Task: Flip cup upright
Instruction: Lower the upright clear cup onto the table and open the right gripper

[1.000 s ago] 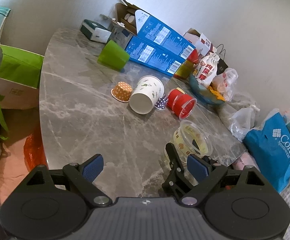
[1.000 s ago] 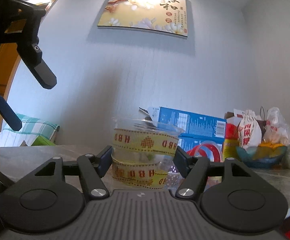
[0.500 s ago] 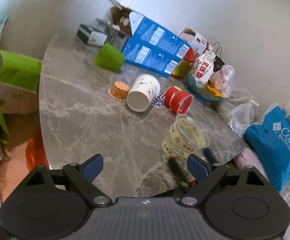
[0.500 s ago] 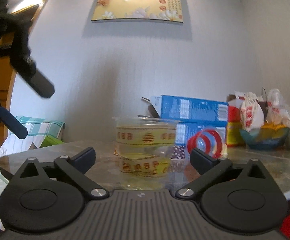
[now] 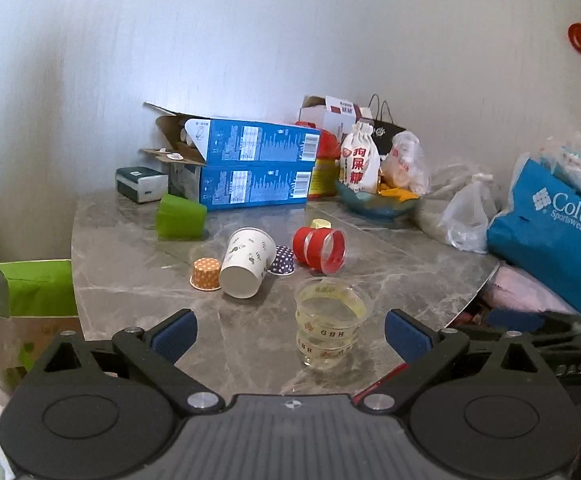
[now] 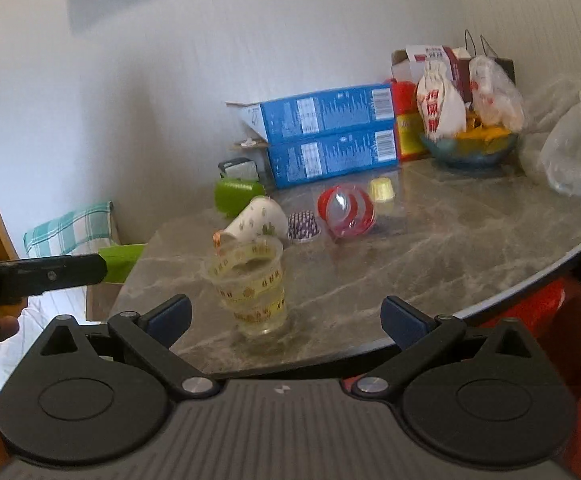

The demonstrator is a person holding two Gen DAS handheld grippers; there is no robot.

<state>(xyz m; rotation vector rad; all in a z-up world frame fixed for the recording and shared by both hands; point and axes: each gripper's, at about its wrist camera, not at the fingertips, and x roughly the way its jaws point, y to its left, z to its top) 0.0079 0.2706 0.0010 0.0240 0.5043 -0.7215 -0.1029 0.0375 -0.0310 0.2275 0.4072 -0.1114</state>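
Observation:
A clear plastic cup (image 5: 330, 320) with yellow printed bands stands upright, mouth up, near the front edge of the grey marble table (image 5: 138, 280). It also shows in the right wrist view (image 6: 252, 284). My left gripper (image 5: 290, 336) is open and empty, a little in front of the cup. My right gripper (image 6: 286, 316) is open and empty, pulled back over the table's front edge. Behind lie a white paper cup (image 5: 246, 262) on its side, a red-banded clear cup (image 5: 322, 246) on its side and a green cup (image 5: 180, 216) on its side.
Small orange (image 5: 205, 274), purple dotted (image 5: 282, 261) and yellow (image 6: 382, 189) cupcake cups sit among the cups. Two blue boxes (image 5: 250, 164), a bowl with bags (image 5: 378, 198) and a blue Columbia bag (image 5: 550, 236) stand at the back and right. The left gripper's finger (image 6: 38, 276) shows at left.
My right gripper opened, let go of the clear cup and drew back and up. My left gripper dropped lower, toward the cup. The cup stays upright on the table.

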